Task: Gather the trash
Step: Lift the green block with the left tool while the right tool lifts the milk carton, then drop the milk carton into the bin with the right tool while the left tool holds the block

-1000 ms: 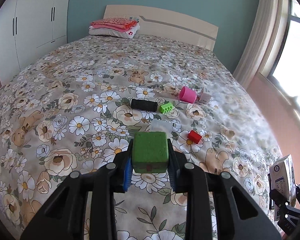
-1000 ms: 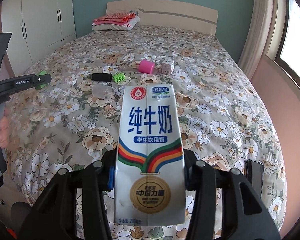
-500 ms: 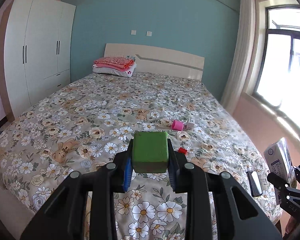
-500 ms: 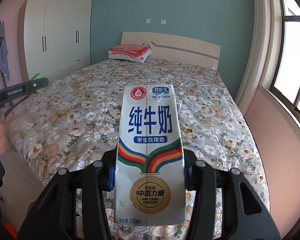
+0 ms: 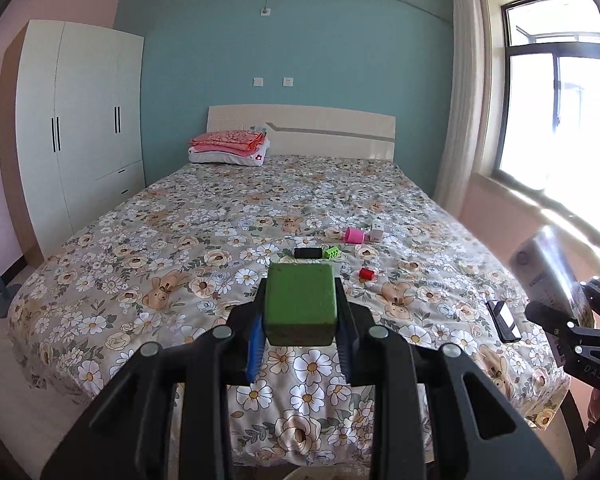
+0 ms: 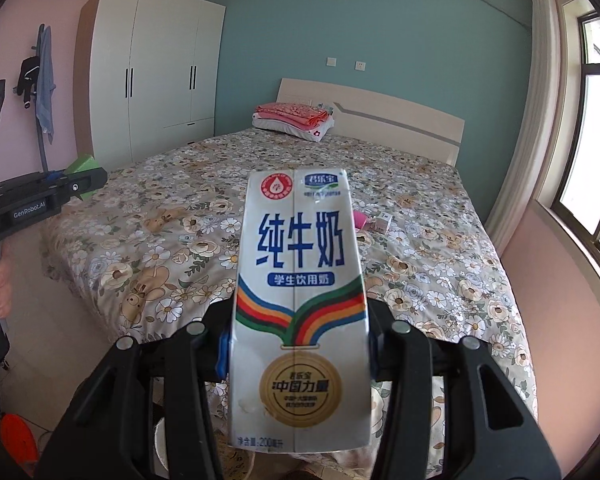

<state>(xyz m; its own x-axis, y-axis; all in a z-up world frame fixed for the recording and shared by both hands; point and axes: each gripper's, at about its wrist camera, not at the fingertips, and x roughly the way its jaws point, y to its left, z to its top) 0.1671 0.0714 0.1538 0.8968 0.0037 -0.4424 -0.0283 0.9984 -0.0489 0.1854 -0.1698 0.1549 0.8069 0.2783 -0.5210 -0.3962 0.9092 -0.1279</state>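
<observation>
Left gripper (image 5: pixel 300 312) jaws clamping green block (image 5: pixel 300 304); right gripper (image 6: pixel 296 344) jaws pinching milk carton (image 6: pixel 298 308) by its sides, upright. Both hanging off foot of bed (image 5: pixel 172 240), likely carrying toward bin. Pink cup (image 5: pixel 354 235), red piece (image 5: pixel 366 273), black roll (image 5: pixel 308 253) lying mid-bed, not yet collected.

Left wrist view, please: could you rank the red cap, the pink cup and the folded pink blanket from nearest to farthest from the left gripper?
Measured from the left gripper, which holds the green block:
1. Red cap, just ahead on the bedspread, slightly right.
2. Pink cup, mid-bed, further right.
3. Folded pink blanket, by the headboard, left.
</observation>
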